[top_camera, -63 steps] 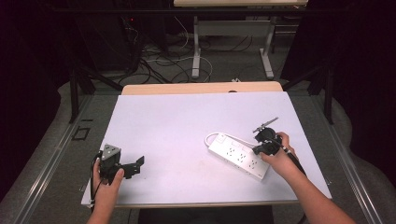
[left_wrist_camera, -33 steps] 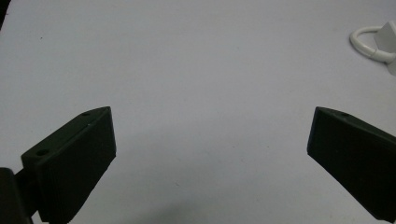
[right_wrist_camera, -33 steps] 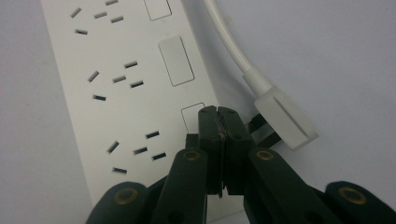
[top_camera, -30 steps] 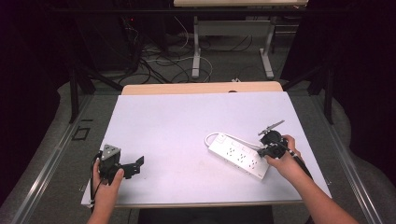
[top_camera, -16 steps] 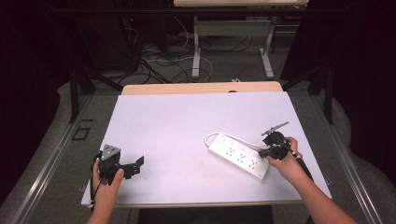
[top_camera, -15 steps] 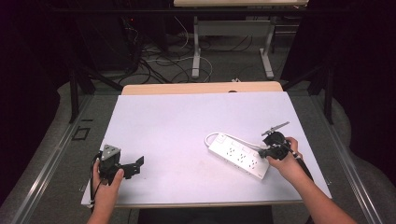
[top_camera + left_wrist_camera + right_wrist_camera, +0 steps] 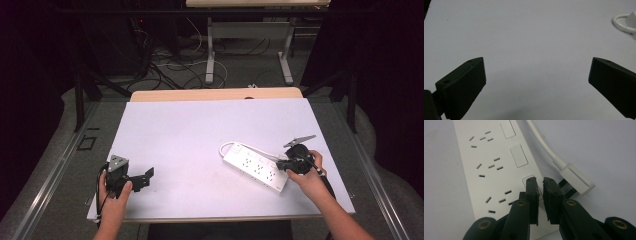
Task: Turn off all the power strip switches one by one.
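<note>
No legible text — none anywhere

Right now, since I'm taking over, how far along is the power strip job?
Done: plug lies loose beside the power strip. In hand: right gripper, jaws just opening, nothing between them, tips over the nearest switch. Left: probably the two farther switches; left gripper rests open.

Your power strip (image 7: 486, 162) looks like smooth white plastic with a faint sheen; its cord (image 7: 541, 142) and plug (image 7: 576, 178) look like the same plastic. The right hand-held gripper (image 7: 540, 185) has matt black plastic fingers with ribbed pads and brass-coloured rivets. Your bench (image 7: 200, 135) top is a matt, pale, smooth sheet, with a wood-look edge at the far side.
</note>
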### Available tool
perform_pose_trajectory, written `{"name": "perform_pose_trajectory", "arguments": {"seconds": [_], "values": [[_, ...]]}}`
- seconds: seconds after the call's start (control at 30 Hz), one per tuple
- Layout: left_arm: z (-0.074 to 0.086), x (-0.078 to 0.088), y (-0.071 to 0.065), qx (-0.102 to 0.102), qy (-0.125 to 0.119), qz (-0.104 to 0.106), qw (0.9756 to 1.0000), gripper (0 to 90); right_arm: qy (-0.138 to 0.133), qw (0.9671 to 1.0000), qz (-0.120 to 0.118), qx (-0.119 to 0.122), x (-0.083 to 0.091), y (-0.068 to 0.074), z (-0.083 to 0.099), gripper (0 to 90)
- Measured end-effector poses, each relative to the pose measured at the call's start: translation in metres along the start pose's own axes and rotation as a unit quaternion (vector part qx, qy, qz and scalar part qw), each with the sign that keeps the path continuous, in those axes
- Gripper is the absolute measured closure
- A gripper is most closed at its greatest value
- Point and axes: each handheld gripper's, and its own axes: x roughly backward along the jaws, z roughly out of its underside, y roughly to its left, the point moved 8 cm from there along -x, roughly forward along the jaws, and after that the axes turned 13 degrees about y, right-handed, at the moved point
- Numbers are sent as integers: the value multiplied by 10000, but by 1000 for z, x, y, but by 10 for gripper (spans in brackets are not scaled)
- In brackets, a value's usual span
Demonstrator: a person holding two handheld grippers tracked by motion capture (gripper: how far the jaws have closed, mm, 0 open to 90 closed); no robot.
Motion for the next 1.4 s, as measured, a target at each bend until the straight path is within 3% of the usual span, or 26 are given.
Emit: {"name": "perform_pose_trajectory", "arguments": {"seconds": [0.2, 0.4, 0.53, 0.67, 0.73, 0.83, 0.9, 1.03, 1.07, 1.1, 1.2, 1.23, 1.27, 1.3, 1.4], "values": [[0, 0, 0, 20, -18, 4, 10000, 10, -284, 9996, -34, -82, 11, 0, 0, 748], [0, 1, 1, 29, -10, 9, 10000, 10, -789, 9968, 116, -55, 26, -7, -1, 586], [0, 1, 1, 27, -5, 7, 10000, 10, -1160, 9930, 124, -206, 37, -14, 3, 509], [0, 1, 1, 28, -3, 5, 10000, 10, -1342, 9897, 384, -306, 44, -24, 13, 406], [0, 1, 1, 36, -2, 5, 10000, 10, -1409, 9876, 483, -493, 47, -30, 20, 397], [1, 1, 2, 60, 9, 2, 10000, 10, -1563, 9835, 437, -799, 50, -37, 31, 394], [0, 1, 2, 63, 1, -11, 10000, 10, -1622, 9808, 407, -1005, 49, -42, 38, 381], [1, 0, 3, 87, 2, 1, 10000, 10, -1774, 9756, 552, -1170, 46, -50, 48, 264], [0, 0, 3, 101, -10, 1, 9999, 10, -1885, 9718, 628, -1273, 43, -52, 48, 244], [1, 0, 3, 114, 2, 1, 9999, 10, -1808, 9736, 624, -1244, 42, -53, 52, 223], [1, 0, 3, 113, 2, 3, 9999, 10, -1851, 9704, 753, -1356, 38, -56, 56, 161], [0, 0, 3, 104, -15, -2, 9999, 10, -1913, 9674, 826, -1442, 37, -57, 56, 156], [0, 0, 3, 104, -18, 0, 9999, 10, -1879, 9687, 810, -1409, 37, -57, 58, 152], [0, 0, 3, 100, -15, -2, 9999, 10, -1926, 9663, 872, -1468, 37, -57, 58, 151], [1, 0, 3, 111, 4, 6, 9999, 10, -1993, 9636, 999, -1478, 35, -60, 61, 133]]}}
